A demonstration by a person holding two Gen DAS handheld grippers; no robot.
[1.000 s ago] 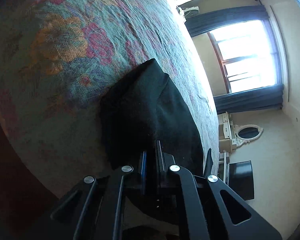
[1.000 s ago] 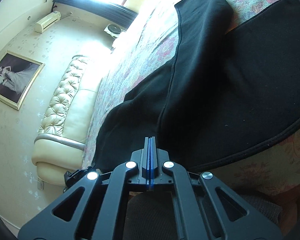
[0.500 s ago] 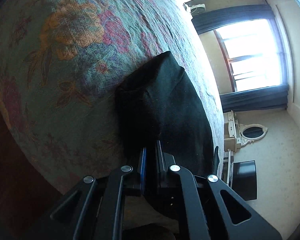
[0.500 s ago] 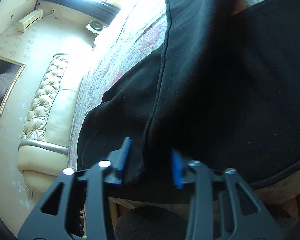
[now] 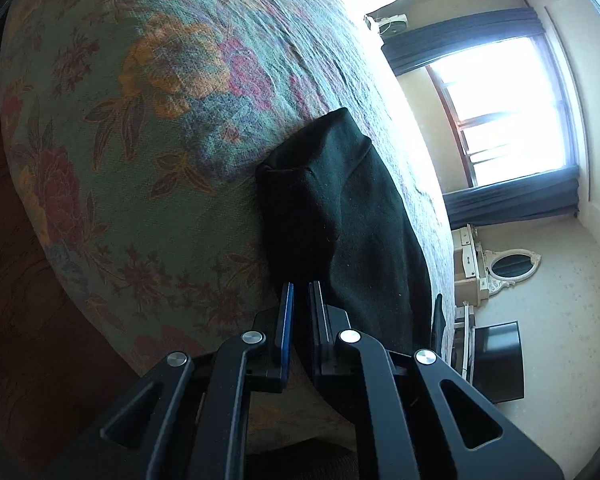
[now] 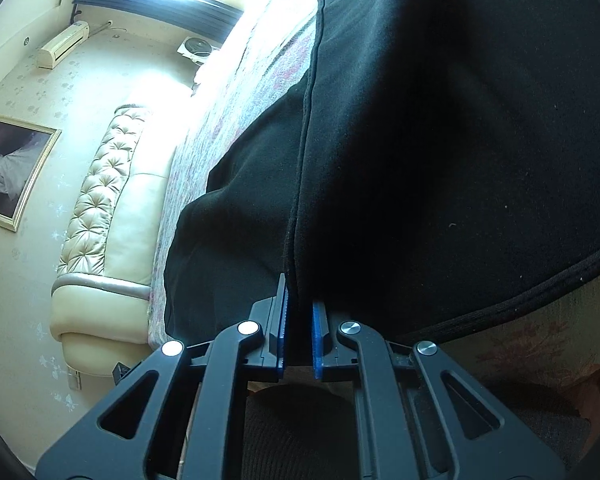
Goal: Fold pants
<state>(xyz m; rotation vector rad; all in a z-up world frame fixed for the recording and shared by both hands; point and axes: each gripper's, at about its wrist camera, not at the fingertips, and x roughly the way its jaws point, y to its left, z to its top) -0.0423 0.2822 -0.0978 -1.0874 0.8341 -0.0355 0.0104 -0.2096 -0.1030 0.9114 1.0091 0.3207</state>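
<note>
Floral bed [image 5: 148,152] under us: both jaws clamped on the black pants [image 6: 420,140], cloth running up-frame from the right gripper [image 6: 299,320] and left gripper [image 5: 302,312].

Floral-covered bed [image 5: 172,128] with black pants [image 6: 440,140] spread across it.

Matt black cloth pants [image 6: 440,152] on a coarse woven bedspread [image 5: 160,112].

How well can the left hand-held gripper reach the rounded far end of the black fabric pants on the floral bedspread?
Probably yes: the left hand-held gripper already pinches the black fabric pants, and only bare floral bedspread surrounds their far end.
</note>
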